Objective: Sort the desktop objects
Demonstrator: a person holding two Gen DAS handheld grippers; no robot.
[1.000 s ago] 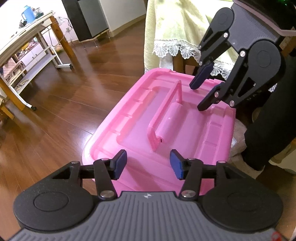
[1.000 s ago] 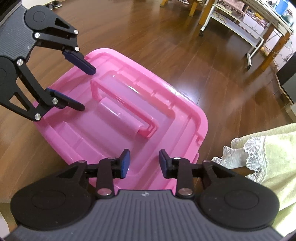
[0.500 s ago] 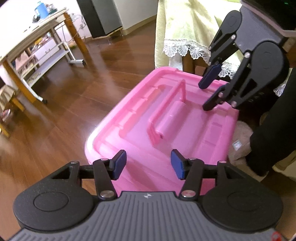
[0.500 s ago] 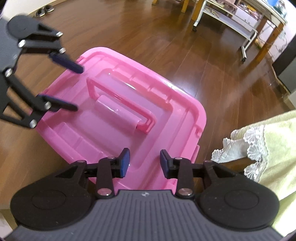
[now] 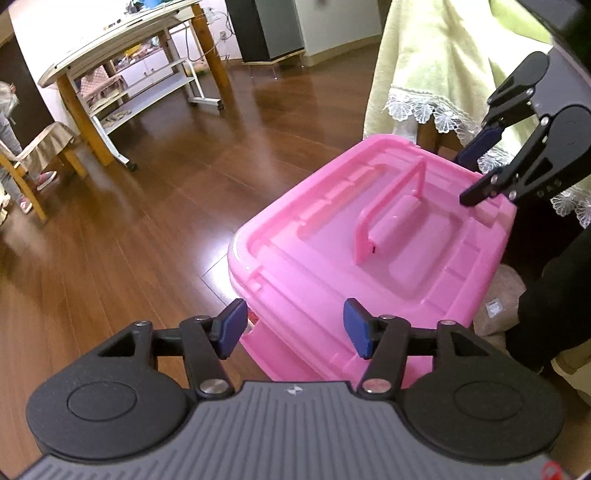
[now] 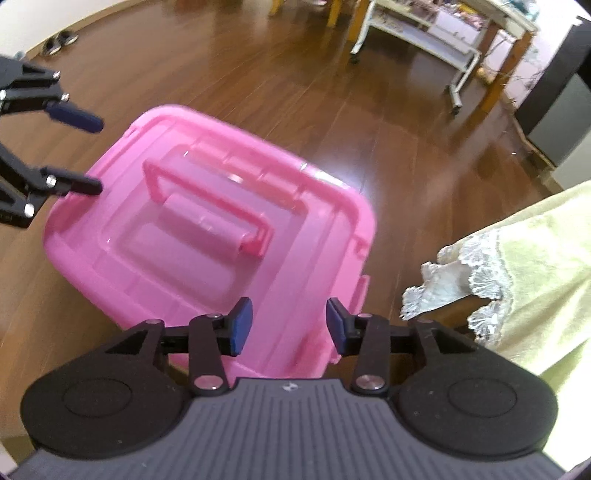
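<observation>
At the bottom of my left wrist view, my left gripper (image 5: pixel 291 328) has its blue-padded fingers (image 5: pixel 232 328) spread wide with nothing between them. Just past the tips sits the pink storage box (image 5: pixel 314 295), filling the centre right of the frame on the wooden floor (image 5: pixel 147 229). Its lid (image 5: pixel 436 258) is on, and the pink handle (image 5: pixel 388 214) stands raised along the middle of the lid. Near the upper right of that view, my right gripper (image 5: pixel 476 173) hangs above the box's far corner, jaws apart and empty.

In the right wrist view, my right gripper (image 6: pixel 286 330) sits at the bottom centre with its pads separated, holding nothing, its tips over the near edge of the pink box (image 6: pixel 314 280). The handle (image 6: pixel 207 195) runs diagonally across the lid, which looks slightly blurred. At the left edge of this frame the left gripper (image 6: pixel 94 155) reaches in above the box's far side, fingers parted.

To the right of the box hangs a pale green cloth with a lace hem (image 5: pixel 443 74). Farther back on the floor, in the upper left of the left view, stands a wooden-legged table (image 5: pixel 122 48) with white shelves beneath, and a dark cabinet (image 5: pixel 266 29) stands beside the wall at the top centre.
</observation>
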